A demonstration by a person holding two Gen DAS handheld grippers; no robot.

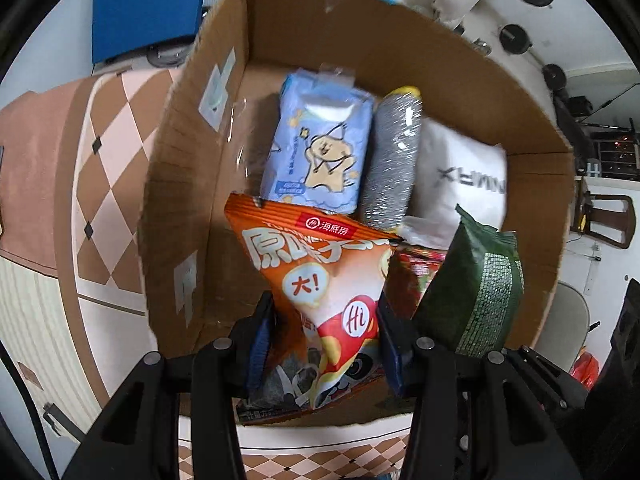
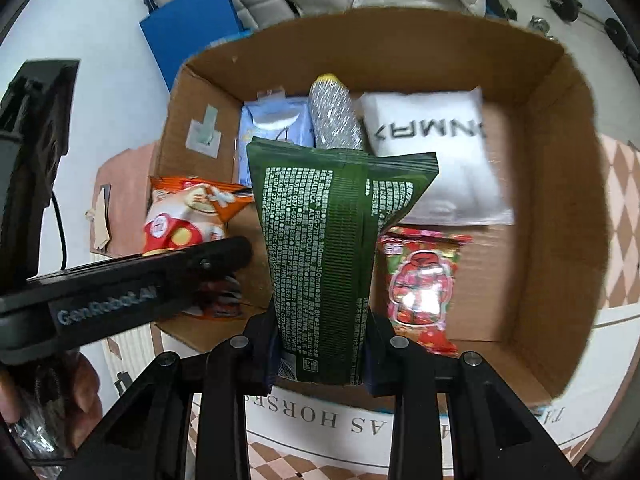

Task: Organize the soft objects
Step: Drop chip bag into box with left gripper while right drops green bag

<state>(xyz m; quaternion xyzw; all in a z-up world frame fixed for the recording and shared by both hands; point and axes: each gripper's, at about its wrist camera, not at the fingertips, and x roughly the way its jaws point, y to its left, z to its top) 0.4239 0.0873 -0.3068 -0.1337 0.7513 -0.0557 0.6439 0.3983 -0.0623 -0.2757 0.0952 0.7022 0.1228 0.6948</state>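
Orange snack bag (image 1: pixel 320 276) clamped in left claw (image 1: pixel 324 344) over cardboard box (image 1: pixel 192 152); right claw (image 2: pixel 320 344) clamps green pouch (image 2: pixel 328 248); red packet (image 2: pixel 420 280) at its 3 o'clock.

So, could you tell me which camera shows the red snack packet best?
The right wrist view: the red snack packet lies fully visible on the box floor. The left wrist view shows only a sliver between the orange and green bags.
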